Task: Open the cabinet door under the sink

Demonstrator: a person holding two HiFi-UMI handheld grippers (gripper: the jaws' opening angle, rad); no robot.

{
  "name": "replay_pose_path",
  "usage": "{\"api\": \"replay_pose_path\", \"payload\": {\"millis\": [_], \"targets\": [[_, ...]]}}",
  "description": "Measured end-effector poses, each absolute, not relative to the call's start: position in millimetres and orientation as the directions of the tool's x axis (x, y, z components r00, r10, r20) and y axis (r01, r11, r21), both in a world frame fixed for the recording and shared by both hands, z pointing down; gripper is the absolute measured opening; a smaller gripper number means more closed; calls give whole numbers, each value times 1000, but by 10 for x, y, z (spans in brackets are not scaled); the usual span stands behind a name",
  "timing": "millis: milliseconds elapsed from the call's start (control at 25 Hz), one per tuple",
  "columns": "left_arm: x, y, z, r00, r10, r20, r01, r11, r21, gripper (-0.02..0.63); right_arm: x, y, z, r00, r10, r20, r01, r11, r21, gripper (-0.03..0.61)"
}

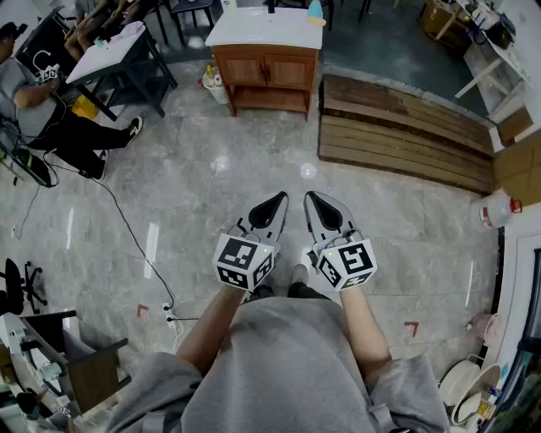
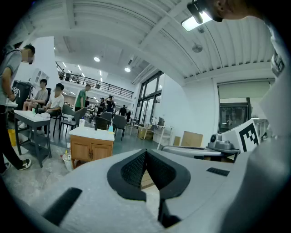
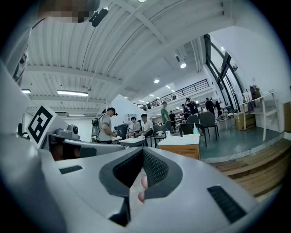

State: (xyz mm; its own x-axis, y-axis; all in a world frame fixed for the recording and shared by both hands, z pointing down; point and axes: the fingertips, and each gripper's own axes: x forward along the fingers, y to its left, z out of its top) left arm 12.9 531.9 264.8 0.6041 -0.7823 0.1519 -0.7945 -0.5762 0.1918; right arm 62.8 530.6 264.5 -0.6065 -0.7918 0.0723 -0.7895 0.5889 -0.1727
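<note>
A wooden sink cabinet (image 1: 266,71) with a white top stands far ahead on the grey floor, both doors closed. A light blue bottle (image 1: 314,10) sits on its top. I hold both grippers at waist height, well short of it. The left gripper (image 1: 279,200) and the right gripper (image 1: 311,197) point side by side toward the cabinet, each shut on nothing. In the left gripper view the cabinet (image 2: 91,148) shows small beyond the shut left gripper (image 2: 145,157). In the right gripper view the cabinet (image 3: 182,146) lies beyond the shut right gripper (image 3: 142,157).
A low wooden platform (image 1: 406,131) lies to the right of the cabinet. Bottles (image 1: 213,83) stand at its left foot. A table (image 1: 110,51) and a seated person (image 1: 51,118) are at the far left. A cable (image 1: 127,228) crosses the floor on my left.
</note>
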Motion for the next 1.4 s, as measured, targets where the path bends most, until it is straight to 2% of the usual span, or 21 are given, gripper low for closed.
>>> {"api": "replay_pose_path", "payload": {"millis": [800,1400], "targets": [[700,5078,2752,555,-807,203,-832,-541,125,8,1159,5044,2793,-645,-760,79,-756,619,-211,9],[298,3986,2984,565,-794,224,-825,-544,154,8,770,3988,2968,-636,-763,115,-767,608,-206,11]]}}
